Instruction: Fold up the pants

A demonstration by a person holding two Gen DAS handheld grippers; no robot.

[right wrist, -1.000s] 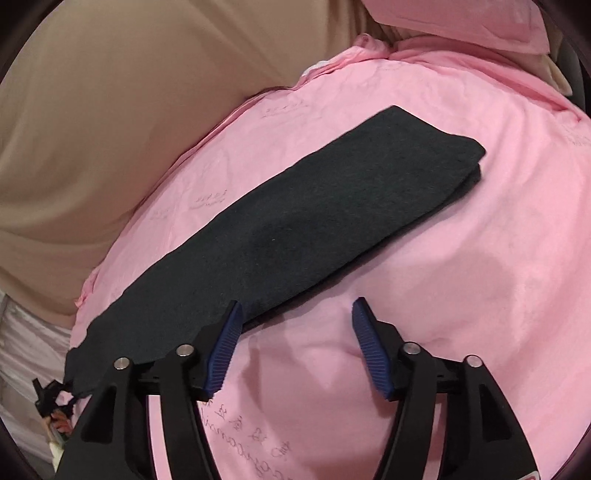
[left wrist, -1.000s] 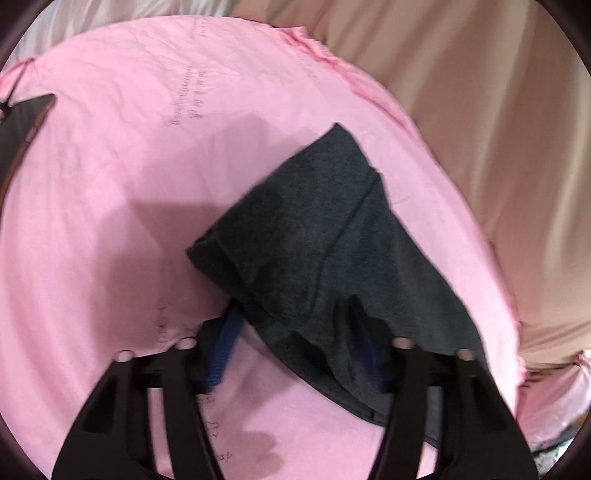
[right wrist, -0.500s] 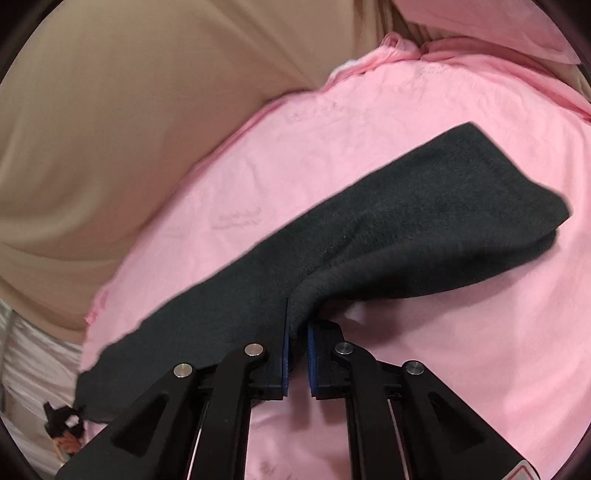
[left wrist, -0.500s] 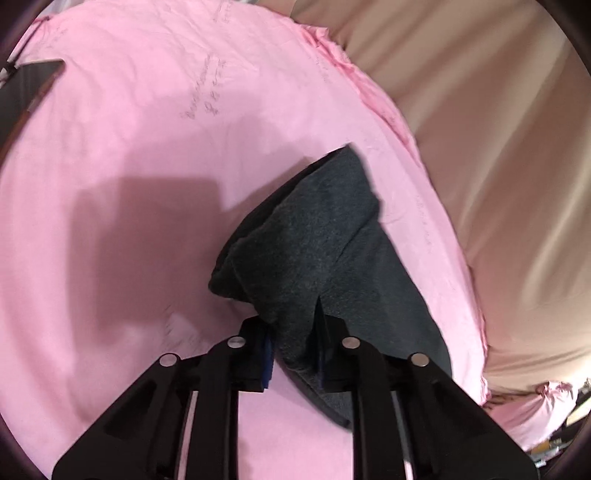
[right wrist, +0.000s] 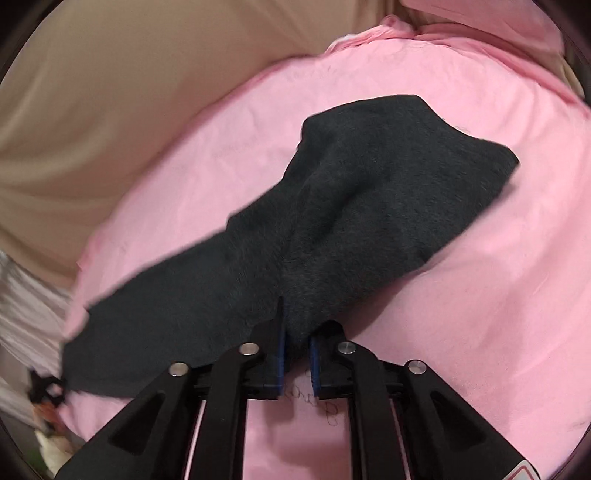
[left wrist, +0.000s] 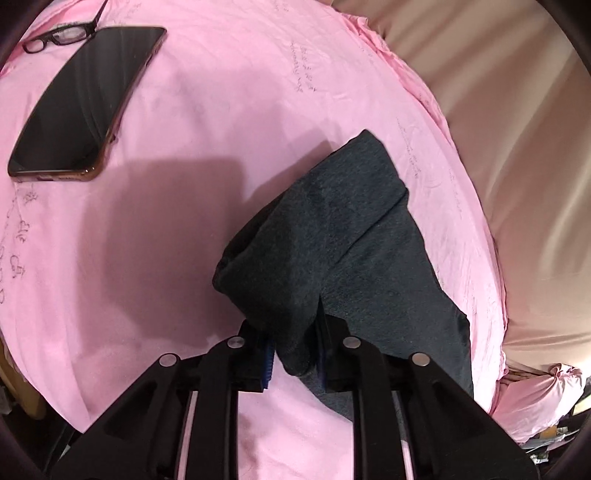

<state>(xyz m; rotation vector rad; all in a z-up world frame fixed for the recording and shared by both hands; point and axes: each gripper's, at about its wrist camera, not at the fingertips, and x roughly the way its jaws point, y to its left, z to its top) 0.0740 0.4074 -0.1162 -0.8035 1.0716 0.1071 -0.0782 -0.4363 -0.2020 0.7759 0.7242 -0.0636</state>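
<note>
The dark grey pants [left wrist: 332,240] lie folded lengthwise on a pink sheet [left wrist: 184,221]. My left gripper [left wrist: 293,354] is shut on one corner of the pants and lifts it off the sheet. In the right wrist view the pants [right wrist: 351,221] bunch up and drape from my right gripper [right wrist: 296,354], which is shut on their near edge. The far part of the pants still rests on the sheet [right wrist: 498,295].
A black phone [left wrist: 81,103] and a pair of glasses [left wrist: 59,35] lie on the sheet at the far left. Beige fabric [left wrist: 517,147] lies beyond the sheet's edge. It also shows in the right wrist view [right wrist: 110,110].
Both grippers went from open to shut on the pants' edge. They have lifted the cloth, which now bunches and folds over itself.
</note>
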